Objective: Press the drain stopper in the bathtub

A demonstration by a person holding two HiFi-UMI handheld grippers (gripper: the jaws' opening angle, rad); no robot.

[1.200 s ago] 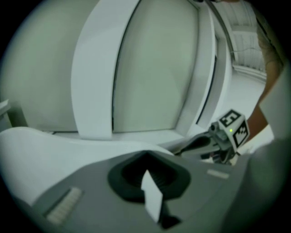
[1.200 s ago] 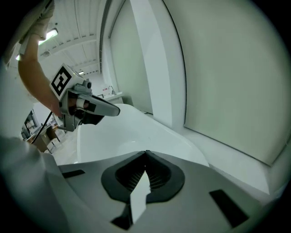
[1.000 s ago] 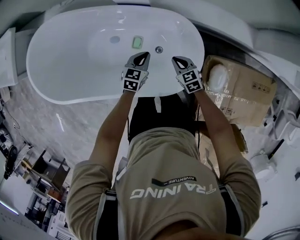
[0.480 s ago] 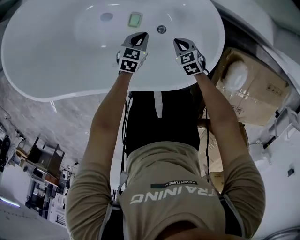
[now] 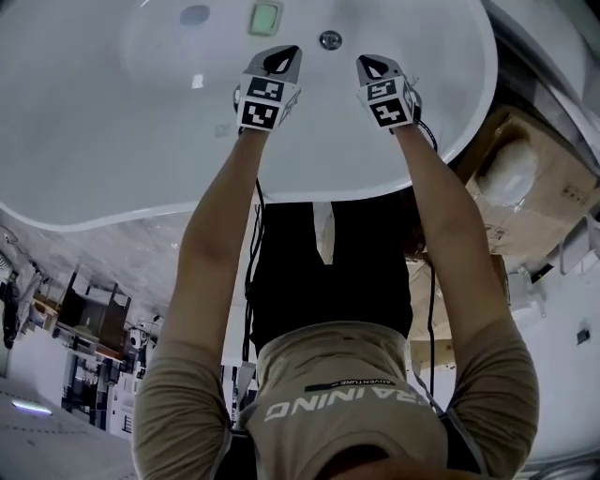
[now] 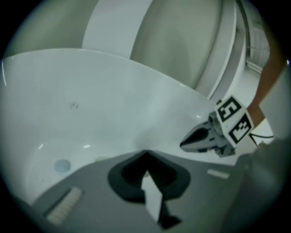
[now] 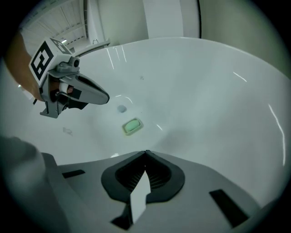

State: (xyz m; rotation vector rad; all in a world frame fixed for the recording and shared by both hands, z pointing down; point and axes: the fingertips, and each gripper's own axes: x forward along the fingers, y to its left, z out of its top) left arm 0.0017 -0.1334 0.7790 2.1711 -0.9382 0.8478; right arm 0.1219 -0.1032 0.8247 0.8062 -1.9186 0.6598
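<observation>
Over the last 1 second the 2 grippers have reached farther over the bathtub (image 5: 112,211). The left gripper (image 5: 280,54) and right gripper (image 5: 368,64) carry nothing, jaws together. The likely drain stopper (image 5: 195,15) lies untouched at 10 o'clock from the left gripper, so the press is still to come.

The bathtub (image 5: 112,122) loses its far rim past the head view's top edge.

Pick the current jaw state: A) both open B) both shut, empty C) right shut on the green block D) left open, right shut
B: in their own views the left gripper and right gripper each show jaws closed tip to tip with nothing between them, inside the bathtub.
</observation>
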